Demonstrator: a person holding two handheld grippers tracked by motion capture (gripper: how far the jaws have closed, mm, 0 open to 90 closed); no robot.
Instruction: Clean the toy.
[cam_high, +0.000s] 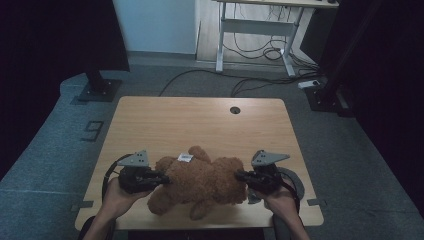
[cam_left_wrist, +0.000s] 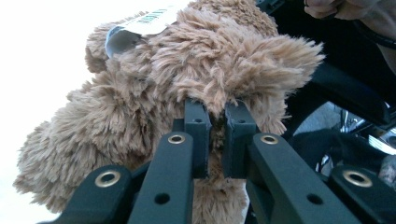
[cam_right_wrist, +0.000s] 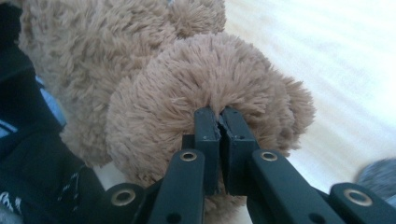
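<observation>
A brown plush teddy bear (cam_high: 200, 182) lies across the near part of the wooden table (cam_high: 200, 120), with a white tag (cam_high: 185, 158) on its top. My left gripper (cam_high: 162, 178) is shut on the fur at the bear's left end; in the left gripper view the jaws pinch a tuft of the bear (cam_left_wrist: 154, 93) below the tag (cam_left_wrist: 140, 23). My right gripper (cam_high: 241, 176) is shut on the bear's right end, where its jaws squeeze a round furry part of the bear (cam_right_wrist: 205, 79). A hand holds each gripper from below.
The table has a round cable hole (cam_high: 235, 110) near its far edge. Behind it stand a desk frame (cam_high: 260, 30) with cables on the floor and dark stands (cam_high: 100, 85) at the left and right.
</observation>
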